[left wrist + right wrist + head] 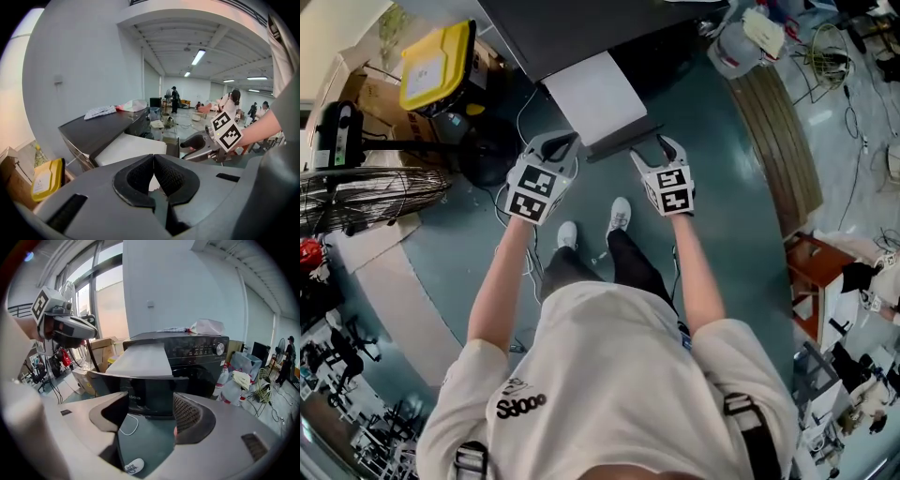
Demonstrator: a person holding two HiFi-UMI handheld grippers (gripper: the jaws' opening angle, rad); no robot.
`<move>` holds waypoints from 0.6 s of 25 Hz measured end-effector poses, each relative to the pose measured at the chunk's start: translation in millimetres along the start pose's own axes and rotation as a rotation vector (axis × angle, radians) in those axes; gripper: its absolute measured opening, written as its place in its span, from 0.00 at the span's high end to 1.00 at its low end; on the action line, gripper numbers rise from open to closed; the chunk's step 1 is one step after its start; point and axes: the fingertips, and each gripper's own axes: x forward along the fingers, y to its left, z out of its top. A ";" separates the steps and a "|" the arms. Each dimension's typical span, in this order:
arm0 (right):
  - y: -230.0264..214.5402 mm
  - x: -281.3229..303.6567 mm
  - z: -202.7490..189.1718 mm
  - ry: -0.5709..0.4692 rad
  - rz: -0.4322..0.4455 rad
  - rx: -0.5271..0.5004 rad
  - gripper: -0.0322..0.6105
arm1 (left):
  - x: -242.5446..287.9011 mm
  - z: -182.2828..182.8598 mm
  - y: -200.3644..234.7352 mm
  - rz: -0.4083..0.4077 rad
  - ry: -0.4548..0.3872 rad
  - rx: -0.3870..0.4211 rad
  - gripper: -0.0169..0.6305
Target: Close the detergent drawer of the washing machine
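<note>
Plainly the detergent drawer stands pulled out of the washing machine. My right gripper faces the drawer's front, jaws spread and empty, likely ready to push. My left gripper, pinched shut on nothing, hovers near that front.

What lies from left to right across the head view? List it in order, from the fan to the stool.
wire fan → yellow-lidded bin → left gripper → open detergent drawer → right gripper → red-brown stool
</note>
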 end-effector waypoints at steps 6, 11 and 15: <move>-5.3 7.8 0.2 -0.013 -0.010 0.020 0.56 | 9.0 -9.2 5.0 0.029 0.002 -0.033 0.95; -7.9 7.4 3.8 -0.002 -0.019 0.050 0.55 | 7.5 -9.8 4.9 0.048 -0.007 -0.052 0.95; -5.1 6.3 6.0 0.011 -0.018 0.052 0.54 | -0.1 -14.0 9.5 0.067 -0.011 -0.064 0.95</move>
